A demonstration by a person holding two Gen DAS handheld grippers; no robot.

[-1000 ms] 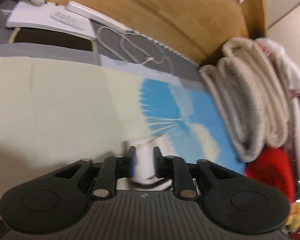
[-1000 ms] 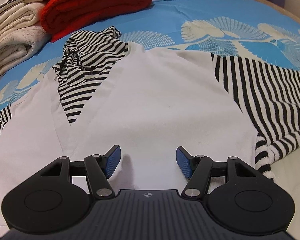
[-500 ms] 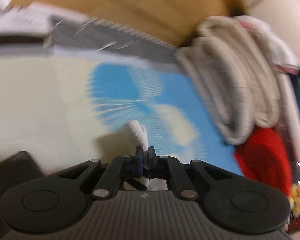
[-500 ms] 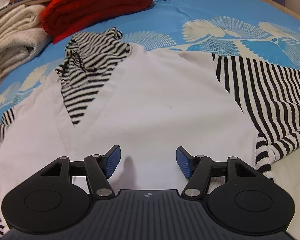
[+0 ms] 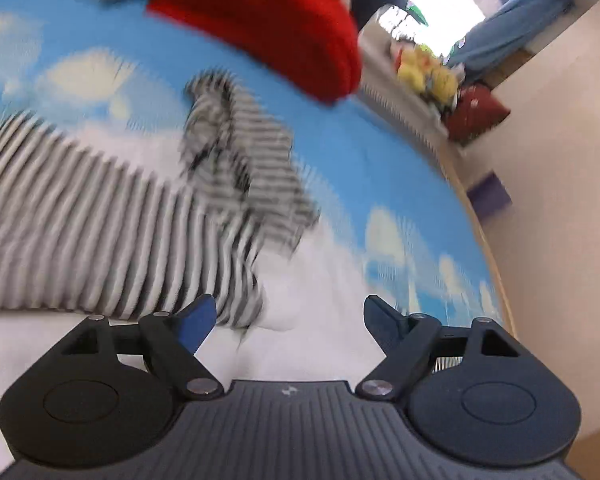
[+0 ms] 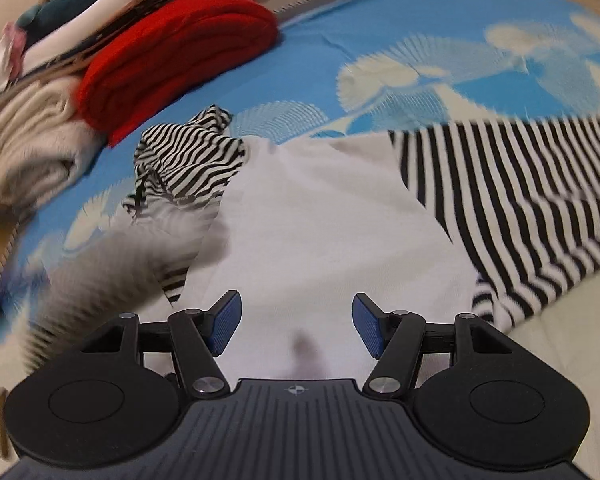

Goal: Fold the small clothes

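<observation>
A white hooded top (image 6: 320, 220) with black-and-white striped sleeves lies spread on the blue bedspread (image 6: 420, 20). Its striped hood (image 6: 188, 160) is bunched at the collar. In the left wrist view one striped sleeve (image 5: 80, 220) lies across the white body (image 5: 332, 280), its cuff just ahead of my left gripper (image 5: 290, 308). That gripper's jaws are opening, with nothing between them. In the right wrist view the same sleeve (image 6: 100, 276) is a blur at the left. The other sleeve (image 6: 520, 200) stretches out to the right. My right gripper (image 6: 296, 304) hangs open over the white body.
A folded red sweater (image 6: 172, 56) and a pile of cream towels (image 6: 28, 144) lie beyond the hood. In the left wrist view the bed's wooden edge (image 5: 488, 248) curves along the right, with a shelf of toys (image 5: 424, 72) past it.
My left gripper swung from the bed's side over onto the top, shut on the striped cuff, then let it go. The sleeve now lies across the body. My right gripper tilted slightly.
</observation>
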